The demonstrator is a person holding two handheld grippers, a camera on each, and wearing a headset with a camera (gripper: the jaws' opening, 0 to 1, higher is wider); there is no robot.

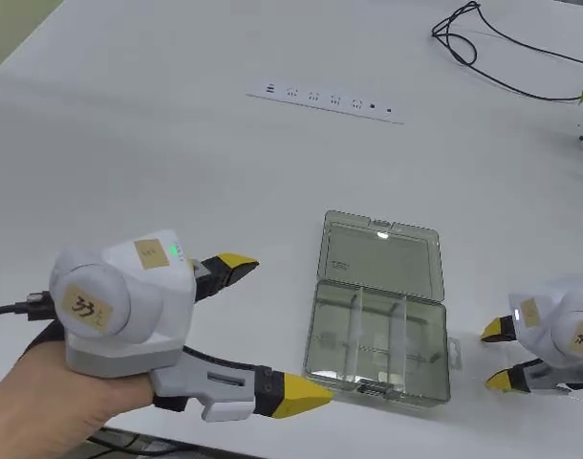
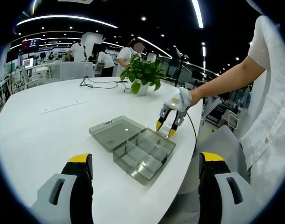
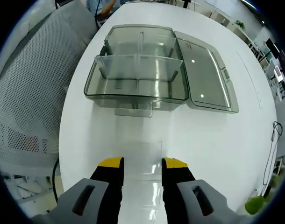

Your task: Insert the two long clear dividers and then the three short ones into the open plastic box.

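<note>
Both long dividers (image 1: 354,325) look seated in the box (image 1: 315,330), lying open near-centre. We're working the short ones: right gripper (image 3: 142,162), just right of the box, is clamping a short divider (image 3: 148,179). Left gripper (image 1: 277,330) is hanging wide apart. Next, we're aligning it with a cross slot.

translucent glossy plastic box (image 1: 379,260), clear plastic divider (image 3: 143,163), smooth white tabletop (image 1: 177,143)

A white table (image 1: 177,172) carries a power strip (image 1: 325,99), a black cable (image 1: 521,93) and a potted plant (image 2: 141,77).
</note>
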